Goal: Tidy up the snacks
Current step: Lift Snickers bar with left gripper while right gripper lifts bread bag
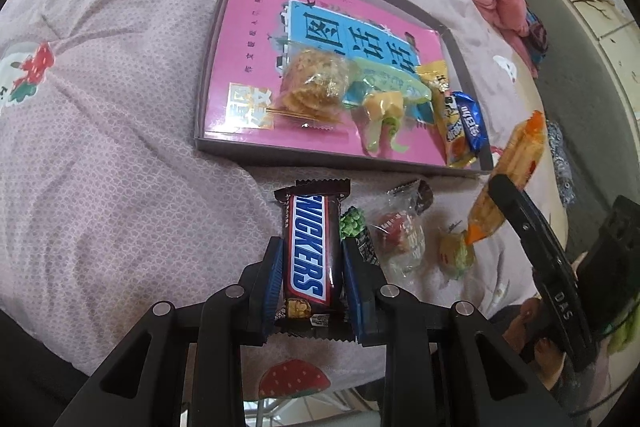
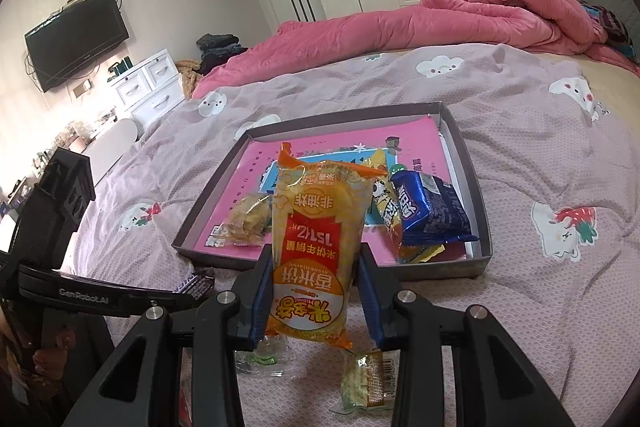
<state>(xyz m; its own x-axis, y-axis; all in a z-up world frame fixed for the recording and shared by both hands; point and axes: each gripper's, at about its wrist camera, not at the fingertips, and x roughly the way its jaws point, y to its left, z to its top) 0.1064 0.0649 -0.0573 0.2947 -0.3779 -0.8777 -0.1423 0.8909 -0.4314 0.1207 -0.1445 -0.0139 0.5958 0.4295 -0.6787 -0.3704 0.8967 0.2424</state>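
Observation:
My left gripper [image 1: 312,273] is shut on a brown Snickers bar [image 1: 310,259], held over the bedspread just short of the shallow grey box [image 1: 216,75]. The box has a pink printed floor and holds a clear-wrapped cracker [image 1: 312,83], a green-wrapped sweet [image 1: 384,99], a yellow pack [image 1: 448,115] and a blue Oreo pack [image 1: 472,123]. My right gripper [image 2: 314,287] is shut on a yellow-orange rice cracker pack [image 2: 316,247], lifted in front of the box [image 2: 476,183]. That pack [image 1: 516,163] and the right gripper show at the right of the left wrist view.
Loose sweets lie on the bed before the box: a green-black pack [image 1: 356,227], a clear red-filled wrapper [image 1: 400,227], a small yellow sweet [image 1: 456,251]. Two more sit under my right gripper [image 2: 366,383]. A rolled pink quilt [image 2: 460,11] lies beyond the box.

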